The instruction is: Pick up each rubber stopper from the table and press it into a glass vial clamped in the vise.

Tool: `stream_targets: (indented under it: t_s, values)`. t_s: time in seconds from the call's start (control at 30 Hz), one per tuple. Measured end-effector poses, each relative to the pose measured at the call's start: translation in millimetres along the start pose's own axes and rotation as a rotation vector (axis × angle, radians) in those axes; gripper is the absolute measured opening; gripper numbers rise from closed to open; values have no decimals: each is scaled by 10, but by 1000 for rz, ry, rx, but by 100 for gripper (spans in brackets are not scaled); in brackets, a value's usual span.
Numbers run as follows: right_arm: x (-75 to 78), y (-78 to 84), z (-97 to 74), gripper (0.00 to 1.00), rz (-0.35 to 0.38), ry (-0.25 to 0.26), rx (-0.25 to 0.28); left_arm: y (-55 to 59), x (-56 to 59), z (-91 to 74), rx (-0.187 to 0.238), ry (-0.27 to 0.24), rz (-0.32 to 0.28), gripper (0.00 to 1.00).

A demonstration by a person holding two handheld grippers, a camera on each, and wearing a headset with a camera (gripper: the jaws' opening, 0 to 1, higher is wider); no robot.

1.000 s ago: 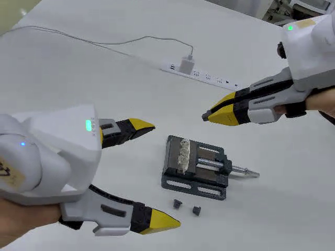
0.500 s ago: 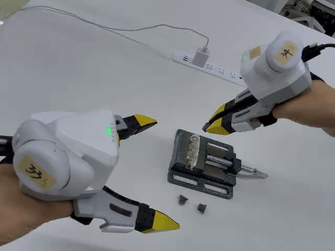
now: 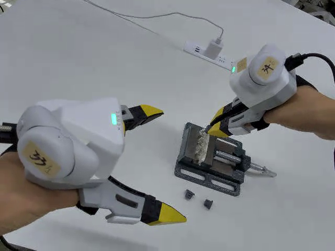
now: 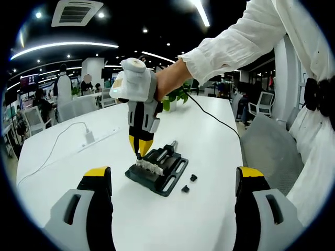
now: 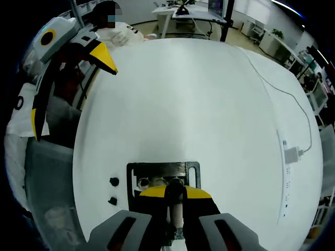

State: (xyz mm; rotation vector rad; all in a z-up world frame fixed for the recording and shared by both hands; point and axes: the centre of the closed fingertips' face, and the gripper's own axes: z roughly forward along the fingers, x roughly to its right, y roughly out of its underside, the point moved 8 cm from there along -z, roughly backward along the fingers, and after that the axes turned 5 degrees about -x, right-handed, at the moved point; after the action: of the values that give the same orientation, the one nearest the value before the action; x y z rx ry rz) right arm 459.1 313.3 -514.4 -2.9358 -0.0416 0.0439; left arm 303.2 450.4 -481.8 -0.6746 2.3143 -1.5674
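Head view: my right gripper (image 3: 212, 128), pinched on what looks like a stopper (image 5: 175, 190), has come down to the vise (image 3: 208, 177), ready to press, while my left gripper (image 3: 171, 164) is spread wide.

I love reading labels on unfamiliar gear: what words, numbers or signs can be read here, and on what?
"33", handwritten, then a mark I cannot make out: left sticker, on the left hand-held gripper.
Handwritten mark, not legible to me: right sticker, on the right hand-held gripper.
Smaller sticker beside it: too small to read.
Power strip: markings too small to read.
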Motion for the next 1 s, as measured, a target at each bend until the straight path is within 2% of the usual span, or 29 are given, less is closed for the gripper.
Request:
stream_targets:
  t_s: [0.5, 0.87, 1.0]
  values:
    - [7, -7, -11, 5, -22, 2, -26, 26, 8, -10, 4, -7, -11, 98]
    - [-42, -31, -17, 5, -34, 1, -44, 22, 21, -12, 7, -5, -14, 97]
    - [-7, -7, -12, 5, -29, 1, -39, 14, 21, -16, 14, -7, -19, 97]
